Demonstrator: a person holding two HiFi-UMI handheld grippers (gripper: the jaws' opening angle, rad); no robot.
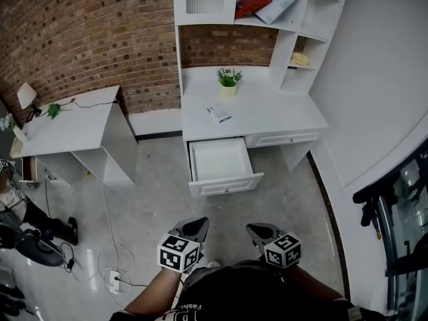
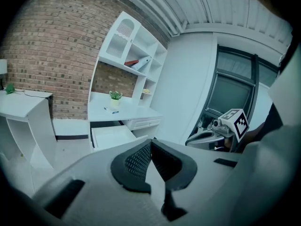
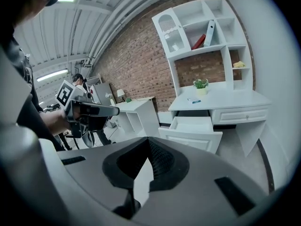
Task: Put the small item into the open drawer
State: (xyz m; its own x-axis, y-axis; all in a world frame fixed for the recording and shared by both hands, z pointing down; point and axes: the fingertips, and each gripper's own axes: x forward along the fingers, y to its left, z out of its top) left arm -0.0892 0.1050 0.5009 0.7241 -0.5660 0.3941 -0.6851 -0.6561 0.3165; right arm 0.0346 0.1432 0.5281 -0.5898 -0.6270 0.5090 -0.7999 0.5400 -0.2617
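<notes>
Task not started, I reckon; my left gripper (image 1: 196,223) & right gripper (image 1: 256,229) both pinched closed, empty, well short of the desk (image 1: 281,116); small item (image 1: 219,114) lies on it near plant (image 1: 229,79); drawer (image 1: 217,159) open, bare; 2 steps left: pick up, drop in.

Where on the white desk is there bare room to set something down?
The open drawer looks empty throughout. The desktop is bare right of the small item and potted plant, which crowd its middle-left.
</notes>
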